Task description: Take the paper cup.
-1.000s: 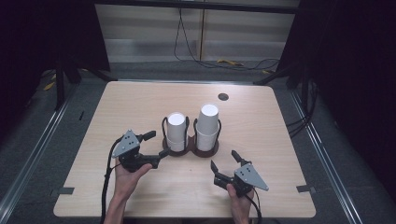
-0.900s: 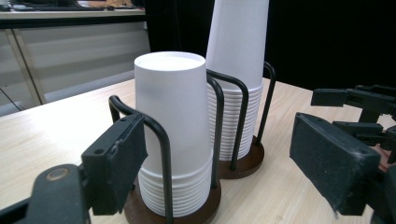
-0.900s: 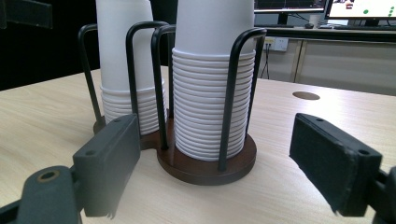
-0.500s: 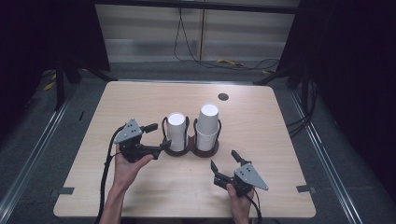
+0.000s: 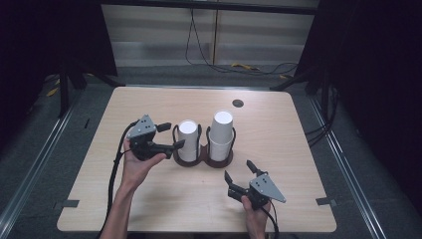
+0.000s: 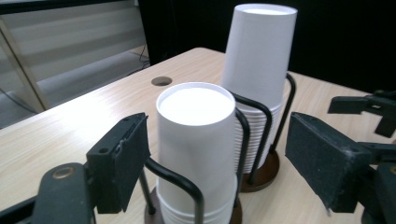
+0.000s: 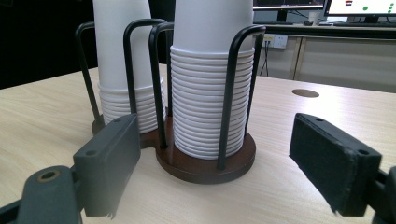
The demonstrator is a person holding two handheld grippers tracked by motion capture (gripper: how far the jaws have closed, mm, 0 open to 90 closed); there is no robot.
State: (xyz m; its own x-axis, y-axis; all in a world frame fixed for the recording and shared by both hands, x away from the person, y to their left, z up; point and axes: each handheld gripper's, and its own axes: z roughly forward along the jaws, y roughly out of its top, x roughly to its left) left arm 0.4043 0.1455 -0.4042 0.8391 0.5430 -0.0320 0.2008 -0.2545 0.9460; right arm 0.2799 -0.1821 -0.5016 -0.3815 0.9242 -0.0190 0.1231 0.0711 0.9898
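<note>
Left tool (image 5: 168, 136) is held up off the table (image 5: 149, 209) by the person's left hand (image 5: 139, 162), and it points sideways at the short stack of white cups (image 5: 188, 141). Its two black jaws sit one on each side of the top cup. They have just been closing in, but a gap shows on both sides in the left gripper view, so they are spread and pinch nothing. The forearm comes up from the near edge of the table, with the wrist bent in toward the cups.

Right tool (image 5: 238, 171) rests low on the table in the right hand (image 5: 255, 219), with its jaws spread wide and nothing between them. It points at the tall stack of white cups (image 7: 210, 79), which stands a little way in front of it.

Both stacks are plain white paper cups, turned upside down and pushed into each other. They stand side by side in a dark round holder (image 7: 205, 168) with thin black wire loops around them. The tall stack is just past the short stack, as seen from the left tool.
</note>
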